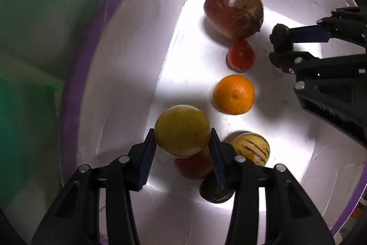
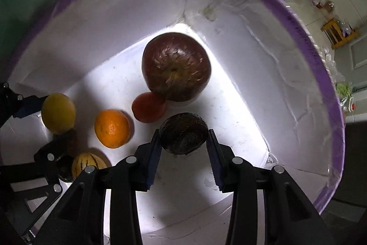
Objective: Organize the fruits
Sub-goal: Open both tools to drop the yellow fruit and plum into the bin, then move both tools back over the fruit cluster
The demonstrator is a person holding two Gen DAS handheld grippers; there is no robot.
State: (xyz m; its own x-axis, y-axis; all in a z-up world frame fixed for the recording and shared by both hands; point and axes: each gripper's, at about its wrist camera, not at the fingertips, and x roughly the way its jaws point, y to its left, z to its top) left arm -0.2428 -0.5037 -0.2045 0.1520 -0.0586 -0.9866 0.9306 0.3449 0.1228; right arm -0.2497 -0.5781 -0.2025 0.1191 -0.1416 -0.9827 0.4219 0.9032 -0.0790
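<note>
Fruits: five lying in box point(image 2: 298, 43), two more arriving, lemon point(image 1: 182, 130) clenched in left jaws, avocado point(image 2: 183, 133) in right.

Two handheld grippers, both matt black plastic. Left gripper point(image 1: 182, 145): two long angular fingers point(image 1: 146, 153), each built from paired struts with triangular cut-outs near the base. Round silver screw heads at the pivots, two per side, in a row across the linkage. Dark blue pads on the inner finger faces, finely ribbed along the edge. Right gripper point(image 2: 184, 141): same build, same black struts, same silver pivot screws, same serrated blue pads point(image 2: 153, 154). Seen side-on from the left wrist camera, slim stepped black links with small silver rivets. No cables, no markings, no sleeve visible.
</note>
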